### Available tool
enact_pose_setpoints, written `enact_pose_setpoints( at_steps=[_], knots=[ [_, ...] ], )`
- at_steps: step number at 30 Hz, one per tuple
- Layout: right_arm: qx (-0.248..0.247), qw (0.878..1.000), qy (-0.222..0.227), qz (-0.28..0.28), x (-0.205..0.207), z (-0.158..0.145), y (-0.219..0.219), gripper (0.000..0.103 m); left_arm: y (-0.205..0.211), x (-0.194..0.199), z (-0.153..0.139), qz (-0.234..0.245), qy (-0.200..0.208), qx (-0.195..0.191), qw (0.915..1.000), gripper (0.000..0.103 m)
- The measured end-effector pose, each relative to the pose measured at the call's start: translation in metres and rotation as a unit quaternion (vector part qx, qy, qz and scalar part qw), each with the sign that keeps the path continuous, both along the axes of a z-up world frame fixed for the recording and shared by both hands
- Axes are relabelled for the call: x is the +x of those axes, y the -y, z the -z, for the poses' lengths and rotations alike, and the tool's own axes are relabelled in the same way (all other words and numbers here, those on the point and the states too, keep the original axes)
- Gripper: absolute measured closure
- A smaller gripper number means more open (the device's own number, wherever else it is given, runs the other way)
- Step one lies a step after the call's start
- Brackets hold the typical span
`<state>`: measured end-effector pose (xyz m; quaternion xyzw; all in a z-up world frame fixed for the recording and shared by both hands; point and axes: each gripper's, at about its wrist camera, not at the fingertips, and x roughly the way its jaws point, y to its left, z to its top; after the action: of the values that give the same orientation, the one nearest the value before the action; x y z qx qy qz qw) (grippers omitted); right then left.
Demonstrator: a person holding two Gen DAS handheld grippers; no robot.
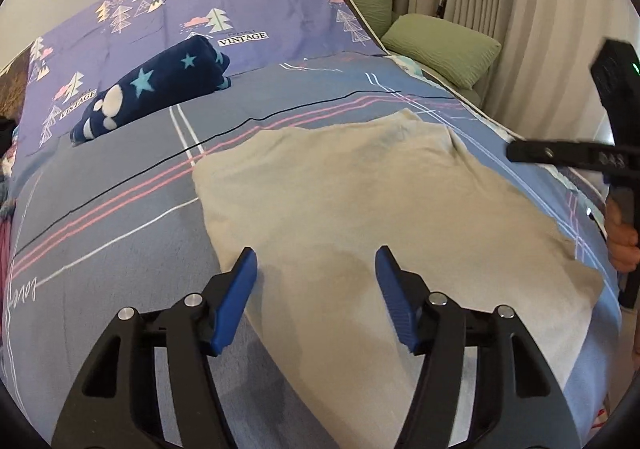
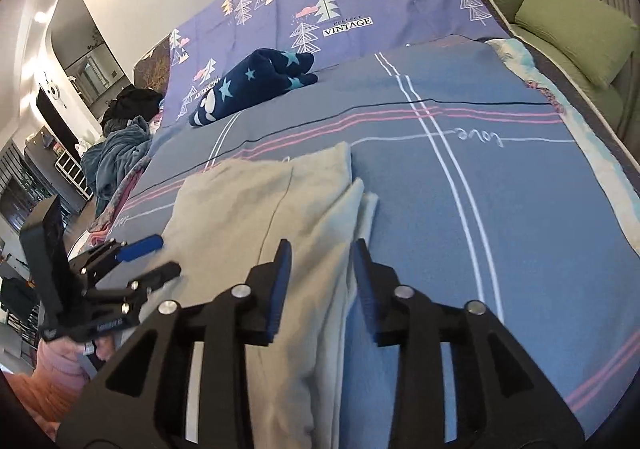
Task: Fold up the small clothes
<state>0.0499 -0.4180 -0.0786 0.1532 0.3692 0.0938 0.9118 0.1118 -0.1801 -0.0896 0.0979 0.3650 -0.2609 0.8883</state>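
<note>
A cream garment (image 1: pixel 380 201) lies flat on the blue-grey striped bedspread (image 1: pixel 120 217), folded with a layered edge on its right side (image 2: pixel 248 217). My left gripper (image 1: pixel 317 251) hovers over the garment's near left part, its blue pads well apart and nothing between them; in the right wrist view it (image 2: pixel 168 255) shows at the cloth's left edge. My right gripper (image 2: pixel 322 245) stands open over the garment's layered right edge. The cloth passes below the gap and the pads do not press on it. From the left wrist view the right gripper (image 1: pixel 560 153) shows side-on at the right.
A rolled dark blue star-print blanket (image 1: pixel 152 89) lies further back on the bed. Green pillows (image 1: pixel 440 45) and curtains stand at the far right. A heap of dark and teal clothes (image 2: pixel 120 145) sits at the bed's left side. A hand (image 1: pixel 622 245) holds the right gripper's handle.
</note>
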Motion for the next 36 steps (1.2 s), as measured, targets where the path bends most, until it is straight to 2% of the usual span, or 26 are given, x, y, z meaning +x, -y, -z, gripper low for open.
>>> enact_pose_setpoints(
  at_steps=[2,4,6,7,9,12,15,16,20,24,26,34,36],
  knots=[
    [-0.002,1.0,-0.003,0.002,-0.013,0.001,0.001,0.067,-0.003,-0.007,-0.004,-0.004,0.002,-0.008,1.0,0.033],
    [-0.006,1.0,-0.005,-0.002,-0.025,0.001,0.0,0.062,-0.005,-0.014,-0.007,-0.005,0.003,-0.011,0.9999,0.027],
    [-0.01,1.0,-0.005,-0.003,-0.033,0.002,-0.002,0.045,-0.008,-0.018,-0.01,-0.007,0.004,-0.013,0.9999,0.018],
    [-0.008,1.0,-0.007,-0.004,-0.035,0.003,-0.002,0.041,-0.011,-0.021,-0.012,-0.01,0.003,-0.017,0.9998,0.013],
    [0.009,1.0,-0.012,-0.006,-0.038,0.006,-0.001,0.032,-0.017,-0.022,-0.012,-0.017,0.0,-0.023,0.9996,0.011],
    [0.03,0.999,-0.022,-0.012,-0.038,0.012,0.002,0.024,-0.027,-0.02,-0.01,-0.023,-0.023,-0.037,0.9988,0.008],
    [0.034,0.999,-0.039,-0.014,-0.033,0.021,0.005,0.023,-0.039,-0.016,-0.003,-0.013,-0.061,-0.084,0.9945,0.007],
    [0.038,0.998,-0.043,-0.016,-0.032,0.024,0.006,0.023,-0.044,-0.011,0.002,-0.008,-0.081,-0.108,0.9909,0.007],
    [0.061,0.996,-0.052,-0.033,-0.029,0.038,0.009,0.023,-0.055,0.002,0.021,-0.019,-0.144,-0.162,0.9761,0.007],
    [0.065,0.996,-0.041,-0.051,-0.025,0.041,0.007,0.019,-0.056,0.009,0.023,-0.009,-0.153,-0.198,0.9681,0.007],
    [0.07,0.995,-0.038,-0.061,-0.02,0.041,0.006,0.019,-0.052,0.013,0.023,-0.003,-0.157,-0.2,0.9671,0.007],
    [0.083,0.993,-0.037,-0.074,0.003,0.043,0.004,0.019,-0.021,0.02,0.023,0.018,-0.144,-0.153,0.9776,0.007],
    [0.084,0.993,-0.035,-0.075,0.004,0.044,0.004,0.018,-0.018,0.021,0.024,0.024,-0.142,-0.145,0.9789,0.002]
  ],
)
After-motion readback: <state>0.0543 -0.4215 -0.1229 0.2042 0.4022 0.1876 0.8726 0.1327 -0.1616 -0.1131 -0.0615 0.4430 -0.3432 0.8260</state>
